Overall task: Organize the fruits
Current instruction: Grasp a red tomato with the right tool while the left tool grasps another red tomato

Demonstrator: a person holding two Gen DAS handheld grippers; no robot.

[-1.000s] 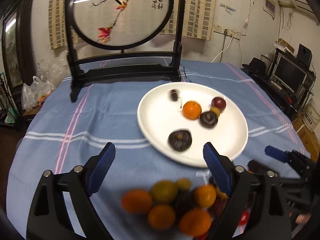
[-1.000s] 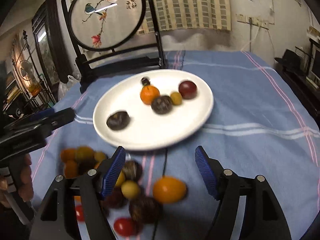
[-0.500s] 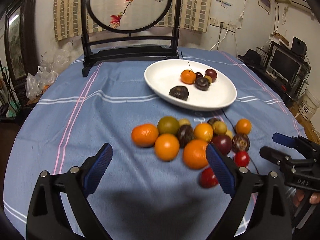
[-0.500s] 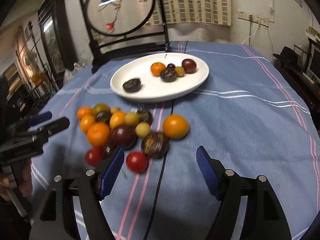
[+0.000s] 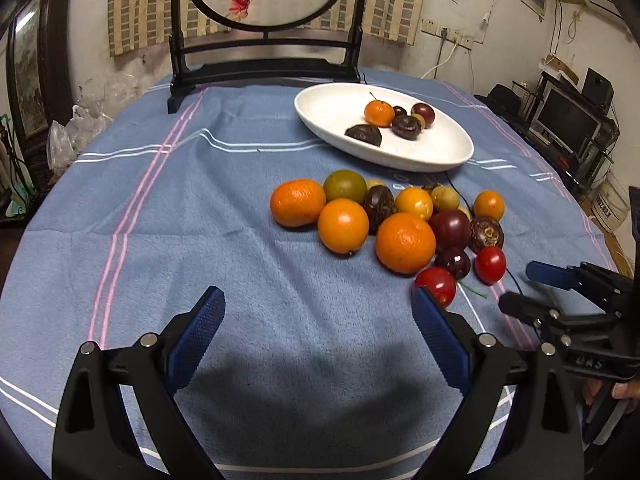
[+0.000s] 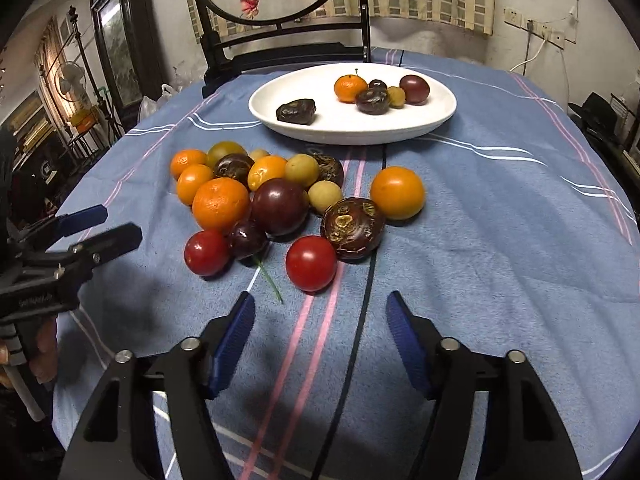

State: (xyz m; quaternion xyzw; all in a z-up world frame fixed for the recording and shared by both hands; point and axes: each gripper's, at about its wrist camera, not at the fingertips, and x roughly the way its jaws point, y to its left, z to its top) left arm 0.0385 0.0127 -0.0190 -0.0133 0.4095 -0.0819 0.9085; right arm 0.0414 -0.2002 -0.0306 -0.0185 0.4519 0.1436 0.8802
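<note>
Left gripper (image 5: 318, 322) hangs wide open over bare blue tablecloth (image 5: 160, 220), nothing between its jaws. Just ahead, the pile of fruit (image 5: 392, 220) sits loose on the cloth, with the white plate (image 5: 332, 108) beyond holding a few pieces. Right gripper (image 6: 320, 322), jaws just narrowing, is still apart and empty, a red tomato (image 6: 311, 263) right before it.

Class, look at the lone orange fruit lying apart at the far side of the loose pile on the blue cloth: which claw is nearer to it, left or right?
Right. The right claw sits just short of the pile, with the lone orange fruit slightly beyond and to its right. The left claw is across the whole pile from it.
</note>
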